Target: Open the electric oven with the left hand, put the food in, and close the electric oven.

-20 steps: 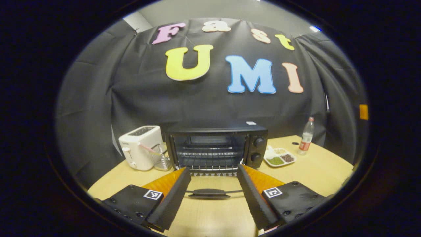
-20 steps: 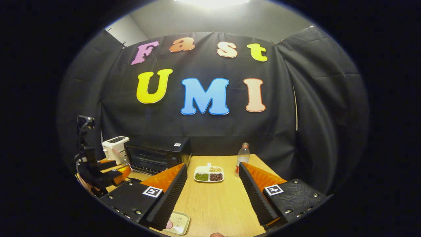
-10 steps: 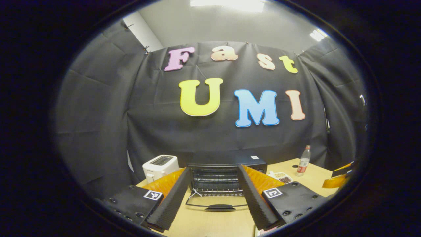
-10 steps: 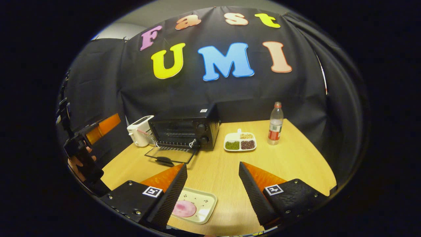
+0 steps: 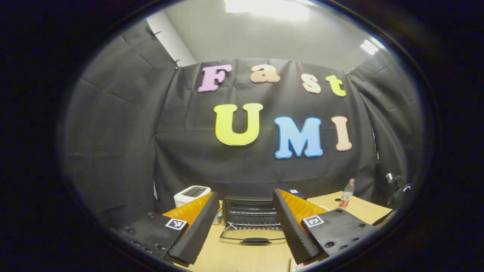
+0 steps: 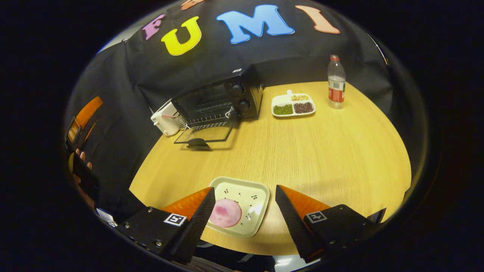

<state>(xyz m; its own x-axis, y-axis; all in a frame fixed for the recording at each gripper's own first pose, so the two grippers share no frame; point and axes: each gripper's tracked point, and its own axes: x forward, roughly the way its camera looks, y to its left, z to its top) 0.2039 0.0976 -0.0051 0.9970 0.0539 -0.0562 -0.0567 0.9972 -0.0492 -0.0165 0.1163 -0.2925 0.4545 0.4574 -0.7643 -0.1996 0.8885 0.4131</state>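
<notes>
Nearer now: one plate [image 6: 242, 206], one pink food slice [image 6: 225, 212]

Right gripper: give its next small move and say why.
Probably lower the right gripper onto the tray with the pink food and shut the fingers on its rim: the oven door lies open and the fingers are open above it.

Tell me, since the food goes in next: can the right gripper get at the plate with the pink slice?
Probably yes: the right gripper is open, above the plate, nothing lying between.
</notes>
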